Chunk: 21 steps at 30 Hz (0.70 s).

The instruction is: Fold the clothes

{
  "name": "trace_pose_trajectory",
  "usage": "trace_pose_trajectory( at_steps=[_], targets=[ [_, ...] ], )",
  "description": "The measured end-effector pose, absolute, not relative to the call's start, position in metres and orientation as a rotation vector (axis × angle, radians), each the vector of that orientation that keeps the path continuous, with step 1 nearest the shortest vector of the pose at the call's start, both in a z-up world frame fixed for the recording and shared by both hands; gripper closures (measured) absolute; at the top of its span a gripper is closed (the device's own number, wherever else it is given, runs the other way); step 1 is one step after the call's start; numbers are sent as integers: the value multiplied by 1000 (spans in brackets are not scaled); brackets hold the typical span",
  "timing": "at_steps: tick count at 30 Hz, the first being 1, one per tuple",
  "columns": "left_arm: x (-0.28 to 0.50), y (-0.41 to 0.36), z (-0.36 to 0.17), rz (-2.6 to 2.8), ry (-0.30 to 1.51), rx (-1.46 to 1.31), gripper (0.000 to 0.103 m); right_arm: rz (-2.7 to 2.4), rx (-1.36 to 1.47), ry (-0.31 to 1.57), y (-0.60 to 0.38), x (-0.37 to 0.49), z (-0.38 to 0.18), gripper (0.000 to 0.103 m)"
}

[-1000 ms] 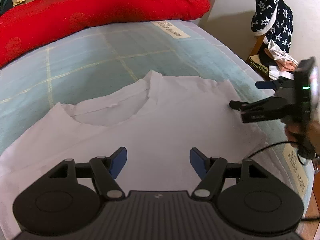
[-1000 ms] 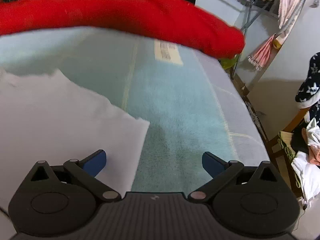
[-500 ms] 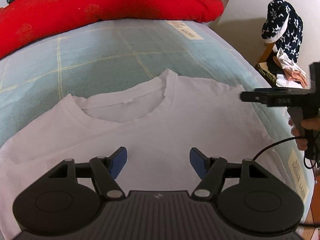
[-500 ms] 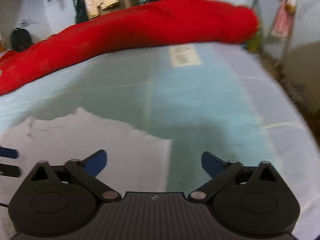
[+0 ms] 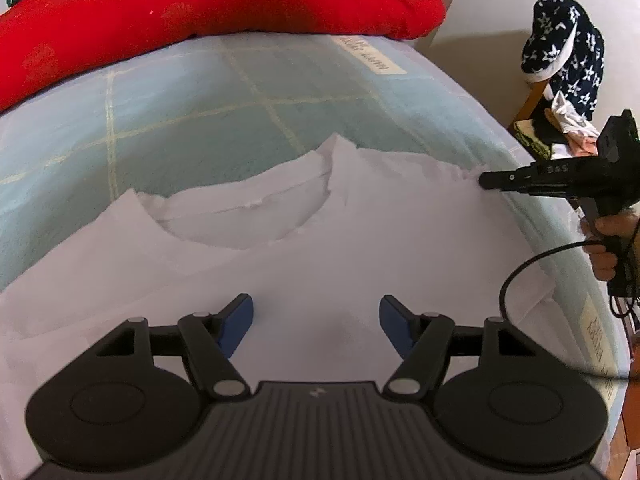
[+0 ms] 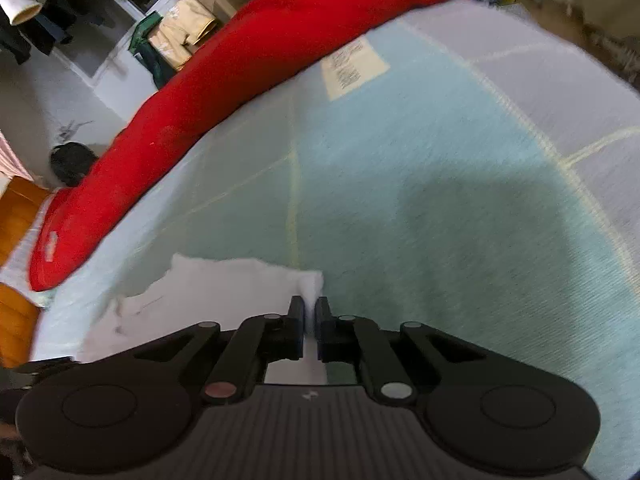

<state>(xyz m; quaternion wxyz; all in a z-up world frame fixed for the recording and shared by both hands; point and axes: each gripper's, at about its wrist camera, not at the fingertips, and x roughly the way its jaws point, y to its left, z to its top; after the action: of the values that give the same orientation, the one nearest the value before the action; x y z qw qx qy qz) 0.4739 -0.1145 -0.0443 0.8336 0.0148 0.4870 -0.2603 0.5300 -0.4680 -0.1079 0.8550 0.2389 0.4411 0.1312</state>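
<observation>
A white T-shirt [image 5: 360,232] lies flat on the bed, its neckline toward the red pillow. My left gripper [image 5: 316,320] hovers open over the shirt's chest, nothing between its blue pads. In the left wrist view my right gripper [image 5: 486,181] comes in from the right, held by a hand [image 5: 608,240], with its tip at the shirt's shoulder edge. In the right wrist view that right gripper [image 6: 309,312] is shut on a corner of the white T-shirt [image 6: 224,292], with cloth pinched between the fingertips.
A long red pillow [image 5: 192,12] runs along the far side of the light-blue checked bed cover [image 5: 224,92]. A chair with a star-patterned dark garment [image 5: 564,44] and other clothes stands past the right bed edge. A cable [image 5: 520,276] hangs from the right gripper.
My right gripper swung toward the shirt's shoulder edge and went from wide open to shut on the cloth. My left gripper stayed open and shifted only slightly.
</observation>
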Motion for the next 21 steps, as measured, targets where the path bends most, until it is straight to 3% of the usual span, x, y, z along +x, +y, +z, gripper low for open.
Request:
trace_pose_trajectory(
  at_steps=[5,10,14,19,21],
  targets=[
    [474,-113,-39,-558,1019,36,33,160,469,906,-484,526,-102,102],
    [470,-111,-37,-553,1018,31,33,208,470,916,-485,512,-92,89],
    [464,-109,-37,-544,1022,39,33,254,467,935,-470,492,-87,86],
    [456,-98,-42,-513,1037,36,33,286,359,977,-441,477,-91,68],
    [453,-94,-40,-505,1036,33,33,298,315,993,-430,471,-92,66]
  ],
)
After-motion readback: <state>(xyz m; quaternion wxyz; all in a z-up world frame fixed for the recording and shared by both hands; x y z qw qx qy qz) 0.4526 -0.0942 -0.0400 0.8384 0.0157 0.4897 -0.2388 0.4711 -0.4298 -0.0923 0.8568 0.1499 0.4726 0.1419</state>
